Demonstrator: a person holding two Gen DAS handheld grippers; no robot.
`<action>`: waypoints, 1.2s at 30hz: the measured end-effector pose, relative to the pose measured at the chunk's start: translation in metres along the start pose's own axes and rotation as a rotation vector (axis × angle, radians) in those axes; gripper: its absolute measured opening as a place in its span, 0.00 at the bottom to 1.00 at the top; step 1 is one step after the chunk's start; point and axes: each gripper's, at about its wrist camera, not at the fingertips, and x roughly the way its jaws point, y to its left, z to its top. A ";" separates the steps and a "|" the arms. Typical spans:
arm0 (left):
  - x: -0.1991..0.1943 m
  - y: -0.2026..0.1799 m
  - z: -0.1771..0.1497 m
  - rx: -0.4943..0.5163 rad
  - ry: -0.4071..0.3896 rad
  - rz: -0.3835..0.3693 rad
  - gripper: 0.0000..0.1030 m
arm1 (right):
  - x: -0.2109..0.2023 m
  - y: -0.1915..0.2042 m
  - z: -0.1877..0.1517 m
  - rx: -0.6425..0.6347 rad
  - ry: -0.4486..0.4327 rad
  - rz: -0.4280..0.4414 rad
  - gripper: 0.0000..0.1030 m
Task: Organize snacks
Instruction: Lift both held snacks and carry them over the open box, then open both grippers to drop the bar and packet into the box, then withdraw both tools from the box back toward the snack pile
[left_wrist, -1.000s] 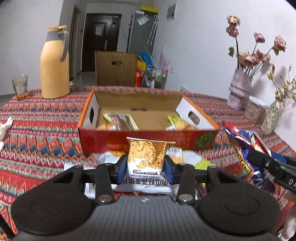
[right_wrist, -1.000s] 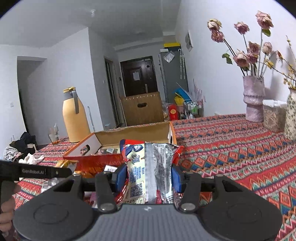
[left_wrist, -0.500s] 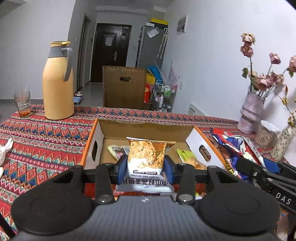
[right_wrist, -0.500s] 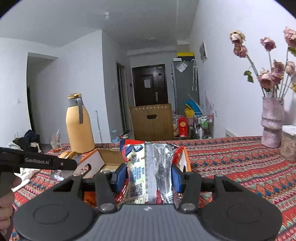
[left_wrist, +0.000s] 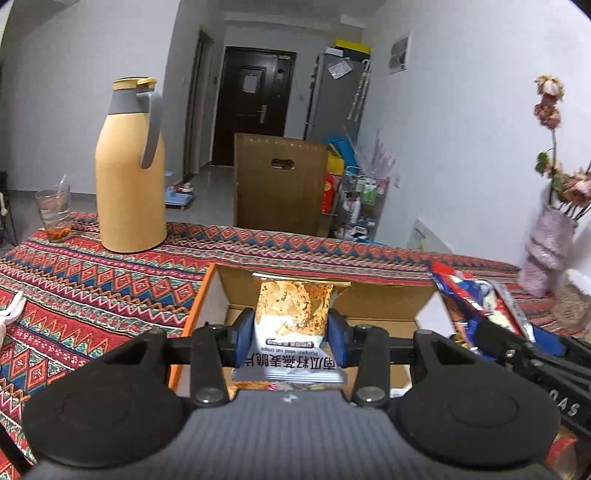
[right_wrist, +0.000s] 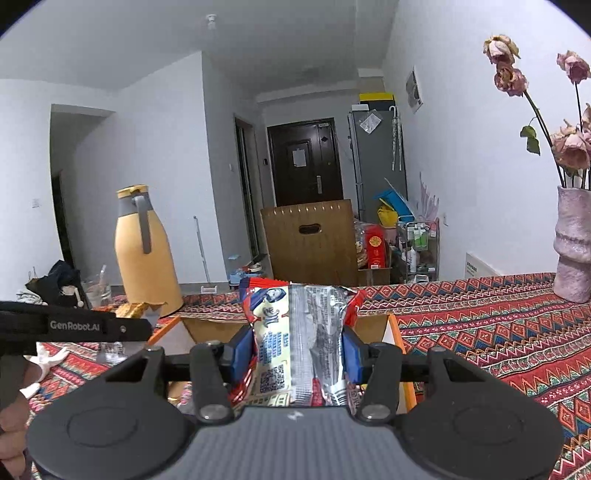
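Left gripper (left_wrist: 291, 338): jaws closed on a small white-and-orange foil packet of pumpkin-seed oat crisps (left_wrist: 293, 325), pinched at its mid-section so the printed end hangs toward the camera and the sealed top stands upright. The packet hovers above the open orange-edged cardboard box (left_wrist: 376, 299), which sits on the bench under a red patterned woven cloth (left_wrist: 103, 291); the position suggests a drop into the box comes next. Right gripper (right_wrist: 297, 354): jaws closed on a larger red, blue and silver foil snack bag (right_wrist: 299, 332), held by its sides with the back seam facing the camera, likewise raised over the box's near end, judging by the orange rim visible beneath. Both items appear carried high to clear the box walls. Box contents directly under the jaws are hidden. Background items, well apart from the work: a tall yellow thermos jug with grey handle (left_wrist: 129, 166), a drinking glass (left_wrist: 54, 212), and a pale pink vase of dried roses (right_wrist: 572, 243).
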 end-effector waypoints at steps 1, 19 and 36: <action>0.005 0.002 -0.003 -0.001 0.005 0.001 0.41 | 0.004 -0.002 -0.004 0.001 0.003 -0.008 0.47; 0.020 0.007 -0.023 0.006 0.053 0.009 0.77 | 0.032 -0.005 -0.027 0.014 0.115 -0.015 0.59; 0.007 0.011 -0.021 -0.039 0.015 0.045 1.00 | 0.013 -0.011 -0.025 0.048 0.046 -0.046 1.00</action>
